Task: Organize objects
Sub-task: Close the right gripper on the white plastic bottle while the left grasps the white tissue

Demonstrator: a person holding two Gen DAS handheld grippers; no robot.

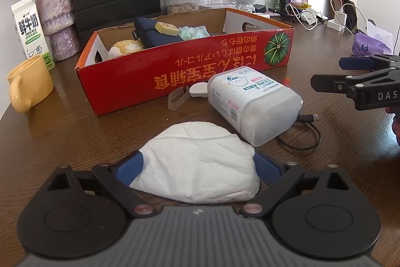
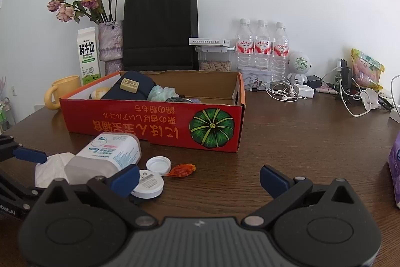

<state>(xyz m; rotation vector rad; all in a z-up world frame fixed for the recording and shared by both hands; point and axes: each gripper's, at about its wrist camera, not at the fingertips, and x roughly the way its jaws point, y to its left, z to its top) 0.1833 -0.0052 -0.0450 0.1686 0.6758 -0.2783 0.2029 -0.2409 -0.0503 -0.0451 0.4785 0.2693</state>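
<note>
Blue-padded left tongs (image 1: 198, 168) occupy the lower centre of the left wrist view, jaws spread, with a crumpled white tissue (image 1: 200, 162) lying between the pads on the tabletop (image 1: 75, 137); whether the pads press on it cannot be told. Just beyond the tissue, right of centre, a white plastic container (image 1: 252, 104) lies on its side, with a black cable (image 1: 302, 134) beside its base. Behind it stands a red cardboard box (image 1: 175, 76) holding a navy pouch (image 1: 155, 31) and other items. At the left edge sit a yellow mug (image 1: 30, 84) and a milk carton (image 1: 30, 34).

Right tongs (image 2: 200, 178) fill the lower centre of the right wrist view, jaws spread wide over bare wood with nothing between them. Left of them lie a white round lid (image 2: 148, 184), a white cap (image 2: 158, 165) and an orange wrapped candy (image 2: 181, 170). Water bottles (image 2: 262, 46) stand at the wall behind.
</note>
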